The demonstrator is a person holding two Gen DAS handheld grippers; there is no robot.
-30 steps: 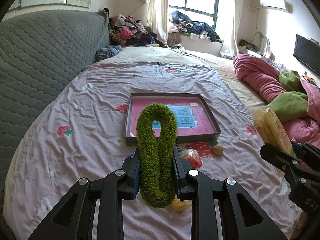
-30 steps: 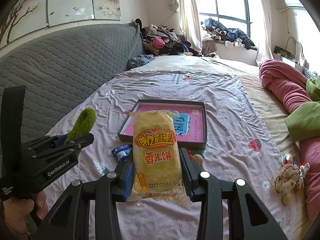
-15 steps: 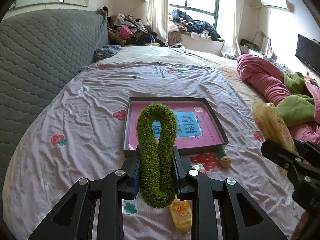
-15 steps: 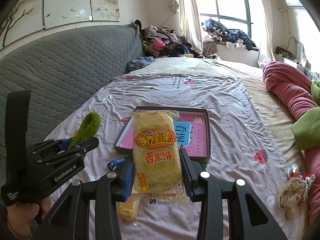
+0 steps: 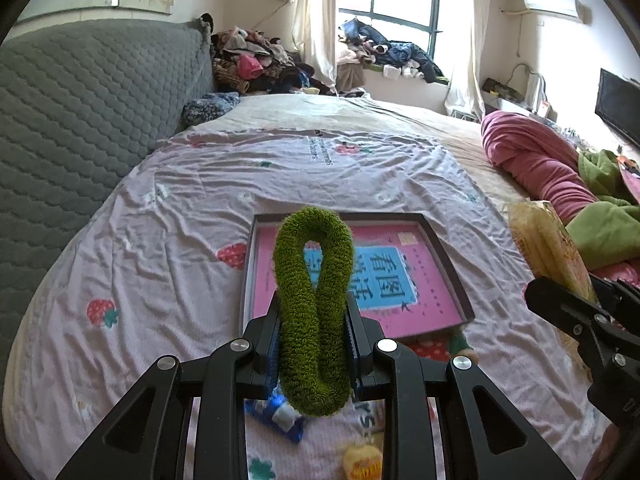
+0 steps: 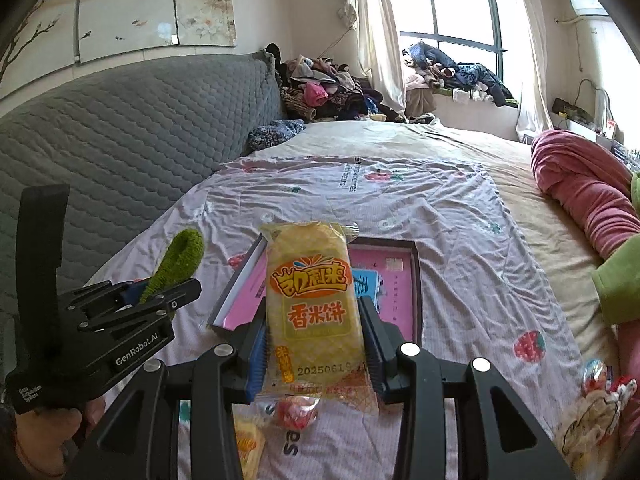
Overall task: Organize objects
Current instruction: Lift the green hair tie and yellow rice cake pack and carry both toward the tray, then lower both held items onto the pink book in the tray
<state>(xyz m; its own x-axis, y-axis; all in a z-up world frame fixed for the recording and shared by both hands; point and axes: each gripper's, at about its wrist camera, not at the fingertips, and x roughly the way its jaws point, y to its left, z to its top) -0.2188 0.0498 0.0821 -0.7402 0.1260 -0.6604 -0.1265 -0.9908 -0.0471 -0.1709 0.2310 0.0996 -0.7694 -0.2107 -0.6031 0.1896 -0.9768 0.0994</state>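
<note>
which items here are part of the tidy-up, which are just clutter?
In play: green fuzzy loop in left hand-held gripper; rice cracker pack in right hand-held gripper; pink box tray.
Lying about: clothes pile, pink quilt.

A wide bed (image 5: 168, 248) carries everything, spread with a wrinkled pale sheet (image 5: 132, 264) printed with strawberries. On the sheet lies a shallow dark-rimmed tray (image 5: 448, 264) with a pink and blue floor. Nearer the camera lie small things — a blue wrapper (image 5: 280, 416), a yellow snack packet (image 6: 248, 448) and a red-and-clear wrapped piece (image 6: 296, 410). A pink quilt (image 5: 536, 164) and a green blanket (image 5: 600, 232) are bunched along the right edge.
</note>
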